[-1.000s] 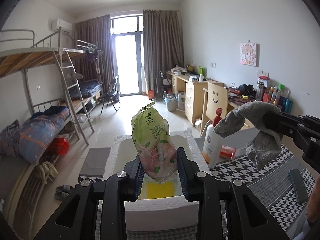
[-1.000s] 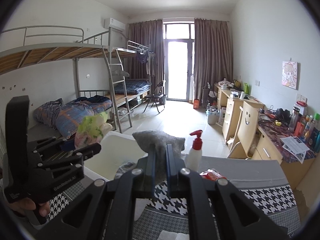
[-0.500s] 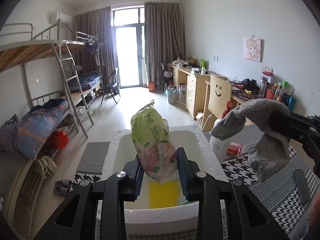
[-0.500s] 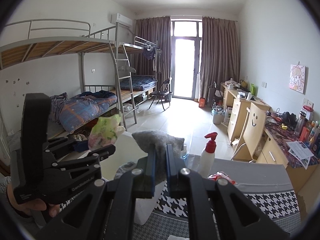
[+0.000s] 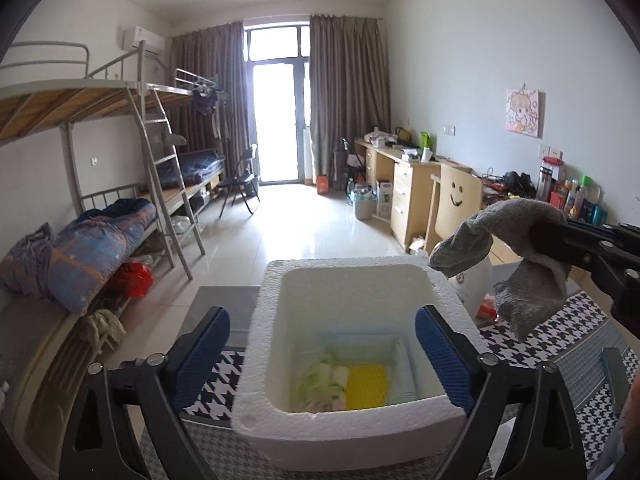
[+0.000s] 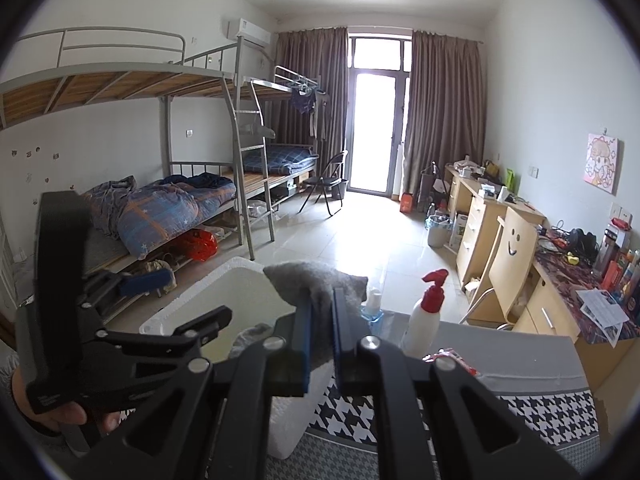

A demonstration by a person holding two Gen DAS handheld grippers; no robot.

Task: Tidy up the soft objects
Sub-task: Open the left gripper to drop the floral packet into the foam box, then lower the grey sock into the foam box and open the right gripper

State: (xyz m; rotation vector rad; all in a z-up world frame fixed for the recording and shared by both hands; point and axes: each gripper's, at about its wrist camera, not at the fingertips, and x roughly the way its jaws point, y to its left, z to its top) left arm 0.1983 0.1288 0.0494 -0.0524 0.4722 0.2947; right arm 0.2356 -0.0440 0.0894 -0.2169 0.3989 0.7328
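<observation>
A white foam box [image 5: 352,428] stands on the table; it also shows in the right wrist view [image 6: 192,304]. Inside it lie a green-and-pink plastic pack [image 5: 322,386] and a yellow sponge [image 5: 366,386]. My left gripper [image 5: 320,344] is open and empty above the box, its blue pads either side of the opening. It shows from the side in the right wrist view [image 6: 176,304]. My right gripper [image 6: 319,312] is shut on a grey cloth [image 6: 316,280], held in the air at the box's right rim. The cloth hangs at right in the left wrist view [image 5: 520,256].
A white spray bottle with a red head [image 6: 426,312] stands behind the box on the houndstooth tablecloth [image 6: 540,412], next to a red packet [image 5: 486,306]. A dark flat bar [image 5: 614,376] lies at the right. Bunk beds stand left, desks right.
My left gripper opened and let go of the green-and-pink pack, which dropped into the foam box. The right gripper still holds the grey cloth, now closer to the box's rim.
</observation>
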